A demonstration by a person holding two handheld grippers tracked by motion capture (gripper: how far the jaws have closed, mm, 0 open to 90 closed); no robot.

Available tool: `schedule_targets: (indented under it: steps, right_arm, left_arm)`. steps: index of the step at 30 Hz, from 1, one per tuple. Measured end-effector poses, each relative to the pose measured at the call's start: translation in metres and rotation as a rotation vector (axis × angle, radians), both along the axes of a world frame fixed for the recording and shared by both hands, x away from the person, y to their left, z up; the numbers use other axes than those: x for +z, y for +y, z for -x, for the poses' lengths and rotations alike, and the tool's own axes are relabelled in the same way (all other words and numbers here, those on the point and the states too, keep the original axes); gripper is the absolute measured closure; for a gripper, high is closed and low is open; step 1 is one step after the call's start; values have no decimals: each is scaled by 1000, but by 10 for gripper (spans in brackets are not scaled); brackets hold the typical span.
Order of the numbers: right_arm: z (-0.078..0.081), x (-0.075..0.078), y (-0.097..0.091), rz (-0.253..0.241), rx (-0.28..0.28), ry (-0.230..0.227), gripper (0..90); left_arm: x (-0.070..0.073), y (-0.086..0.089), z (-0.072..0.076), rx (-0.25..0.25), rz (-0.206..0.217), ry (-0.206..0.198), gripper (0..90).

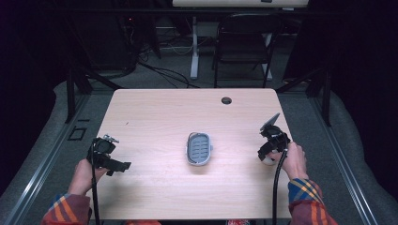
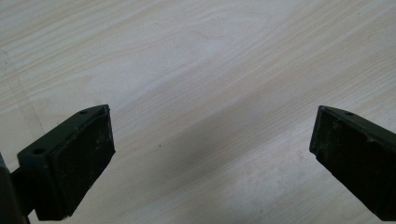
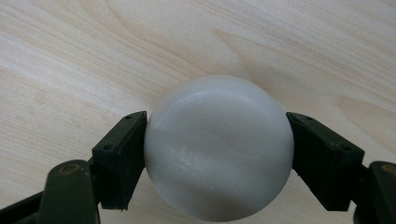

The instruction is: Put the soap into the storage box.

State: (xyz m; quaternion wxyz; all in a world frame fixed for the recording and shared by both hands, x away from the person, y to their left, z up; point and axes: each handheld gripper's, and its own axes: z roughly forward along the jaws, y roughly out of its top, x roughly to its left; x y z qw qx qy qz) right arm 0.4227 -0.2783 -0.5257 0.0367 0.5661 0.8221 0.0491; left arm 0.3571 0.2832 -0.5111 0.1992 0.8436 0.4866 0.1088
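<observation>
A person sits at the near edge of a pale wooden table (image 1: 155, 112), forearms in plaid sleeves coming in from the bottom, a black two-jaw gripper in each hand

Nearest on the person's left, the left hand (image 1: 84, 176) holds the left gripper (image 2: 212, 158) low over bare wood near the table's left edge. Its jaws stand wide apart with nothing between them; in the left gripper view there is just wood grain and a soft shadow under the gap. It looks parked out of the way, probably so it is free to help later

On the person's right, the right hand (image 1: 293, 161) holds the right gripper (image 3: 217, 154) close to the table's right edge, angled down at the surface. Its jaws are closed part way onto a smooth white rounded object (image 3: 218, 147), perhaps a bar of soap, each pad pressed against one side so the widest part is pinched. The object sits at or just above the tabletop; whether it is lifted cannot be told. The side grip seems chosen to stop a slippery round shape from squirting out

Farther in, near the table's centre and well apart from both grippers, lies a grey oval dish (image 1: 199, 148) with a slotted floor, empty, likely the place meant for the white object

Beyond it, a small round cable hole (image 1: 226, 100) near the far edge, then a dark chair (image 1: 244, 44) on the floor
</observation>
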Motion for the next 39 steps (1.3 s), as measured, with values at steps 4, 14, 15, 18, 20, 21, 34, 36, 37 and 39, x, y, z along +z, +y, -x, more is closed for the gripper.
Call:
schedule_targets:
  steps: [4, 14, 15, 18, 20, 21, 34, 36, 37, 39]
  right_arm:
    - [1, 4, 2, -5, 4, -7, 234]
    - [1, 10, 8, 1, 29, -3, 234]
    - [2, 10, 9, 4, 25, -8, 234]
    - [2, 12, 11, 1, 40, -1, 234]
    - [3, 13, 13, 0, 42, -3, 234]
    - [3, 13, 14, -3, 44, -6, 234]
    - [3, 20, 29, -22, 78, -2, 234]
    - [2, 21, 33, -13, 97, 7, 234]
    - [2, 21, 34, -18, 96, 1, 234]
    - [0, 24, 36, 2, 119, 25, 234]
  left_arm:
    - [0, 0, 0, -1, -1, -1, 0]
    - [0, 0, 0, -5, -1, 1, 0]
    - [0, 0, 0, -5, -2, 1, 0]
    - [0, 0, 0, -5, -2, 0, 0]
    - [0, 0, 0, -5, -2, 0, 0]
    - [0, 0, 0, -6, -2, 0, 0]
    - [0, 0, 1, -8, -3, 0, 0]
    - [0, 0, 1, -9, -3, 1, 0]
    - [0, 0, 1, -10, -3, 0, 0]
    - [0, 0, 1, -10, -3, 0, 0]
